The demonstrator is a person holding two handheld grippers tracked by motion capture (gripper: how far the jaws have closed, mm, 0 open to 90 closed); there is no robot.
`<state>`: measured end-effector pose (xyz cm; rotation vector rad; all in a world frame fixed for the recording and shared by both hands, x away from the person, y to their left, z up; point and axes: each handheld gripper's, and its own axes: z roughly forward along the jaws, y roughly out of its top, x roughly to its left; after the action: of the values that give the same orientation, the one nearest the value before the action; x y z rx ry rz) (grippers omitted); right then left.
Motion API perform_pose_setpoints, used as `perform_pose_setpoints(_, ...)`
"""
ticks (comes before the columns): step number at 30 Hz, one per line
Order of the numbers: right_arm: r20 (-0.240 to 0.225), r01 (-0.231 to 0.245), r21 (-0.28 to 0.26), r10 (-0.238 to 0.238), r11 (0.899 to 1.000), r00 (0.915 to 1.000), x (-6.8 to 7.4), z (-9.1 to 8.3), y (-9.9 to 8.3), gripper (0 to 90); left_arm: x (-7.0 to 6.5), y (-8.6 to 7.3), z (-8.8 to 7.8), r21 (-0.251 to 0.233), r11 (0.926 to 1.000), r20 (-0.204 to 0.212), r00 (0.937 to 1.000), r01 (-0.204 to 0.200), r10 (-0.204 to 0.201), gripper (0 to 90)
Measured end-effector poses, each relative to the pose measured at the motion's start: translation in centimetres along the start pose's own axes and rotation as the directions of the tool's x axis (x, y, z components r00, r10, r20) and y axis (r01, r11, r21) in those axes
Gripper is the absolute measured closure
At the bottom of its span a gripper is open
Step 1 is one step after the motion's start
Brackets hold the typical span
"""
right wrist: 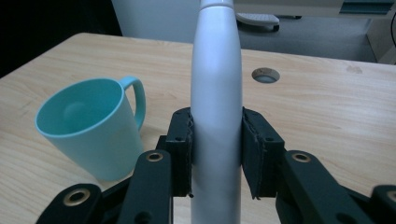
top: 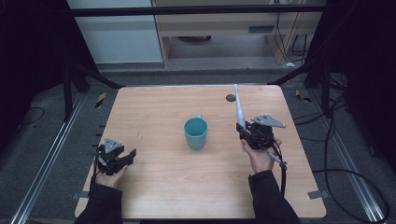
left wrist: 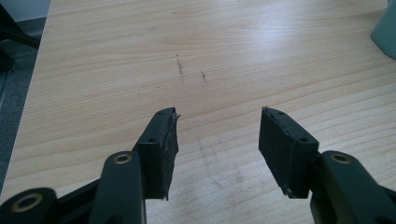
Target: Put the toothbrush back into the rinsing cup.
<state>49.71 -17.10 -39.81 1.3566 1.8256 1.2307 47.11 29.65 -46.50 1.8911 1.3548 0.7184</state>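
From where I stood, the right gripper (top: 248, 135) had its jaws closed on the body of a white electric toothbrush (top: 239, 108), which pointed up and away from the person, its slim head end reaching toward the far edge of the desk (top: 154, 186). In the right gripper view the handle (right wrist: 216, 121) rose straight up between the two pads, clamped on both sides, and its top ran out of the picture, so the brush head could not be made out there. The teal cup (top: 195, 132) stood upright near the middle of the desk, open mouth up, handle turned to the far side; it lay to the left of the held toothbrush, near but not touching, and the right hand was clearly the nearer one. If the brush was meant for the cup, I judged its long axis would have to swing over that rim and tip down. The left gripper (top: 115, 157) rested low over the near left of the desk, well apart from the cup, its jaws spread wide with nothing between them and bare wood beneath. A small round hole (top: 230, 98) showed in the desk beyond the brush.
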Motion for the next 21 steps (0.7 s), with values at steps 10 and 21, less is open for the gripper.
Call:
perform_pose_setpoints(10,0.003,-0.020,-0.089,0.020,0.996,0.9998,1.4,0.6,1.1,66.4,0.0,-0.1,0.0,-0.012,0.9999,-0.008,0.9999,-0.007,0.007,48.6)
perform_pose_setpoints(21,-0.022,-0.035,-0.149,0.032,0.988,0.9992,3.3,2.1,2.3,66.4,0.1,-0.1,0.0,0.001,1.0000,-0.014,0.9999,0.001,-0.001,46.5)
